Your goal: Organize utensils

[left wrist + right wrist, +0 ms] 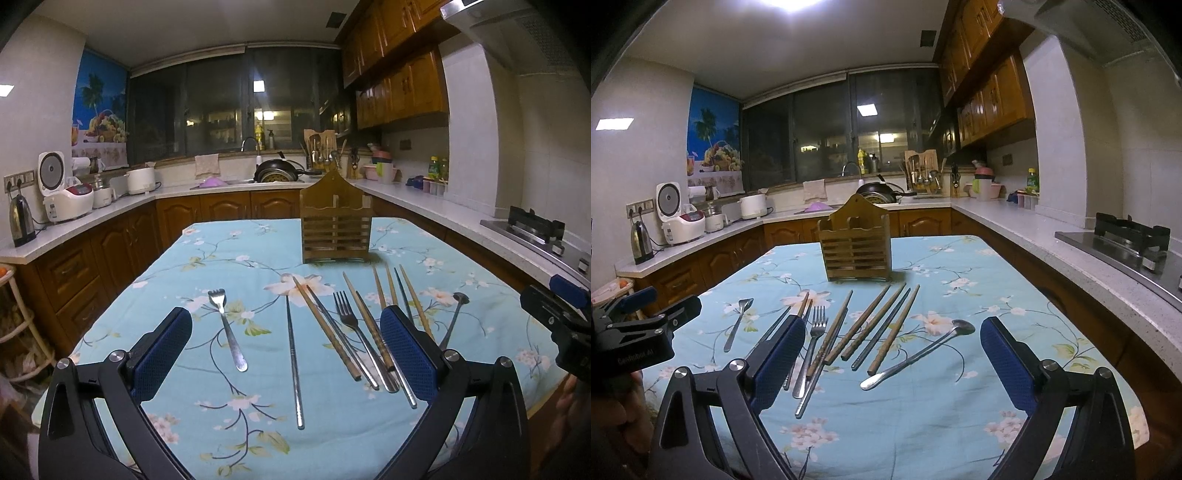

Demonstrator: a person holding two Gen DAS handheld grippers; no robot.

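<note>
Two grippers hang above a table with a blue flowery cloth (207, 406). The left gripper (286, 352) has its blue pads wide apart and holds nothing. The right gripper (892, 363) is spread wide too, with nothing between its pads. A wooden holder (335, 229) stands upright at the far side of the table. Near it lie wooden chopsticks (870, 323), metal chopsticks (294, 365) and a big fork (351, 321). A small fork (226, 325) lies alone on the left. A spoon (919, 352) lies on the right.

slatted wood holder (335, 230), cloth tablecloth (207, 280) (matt)
</note>
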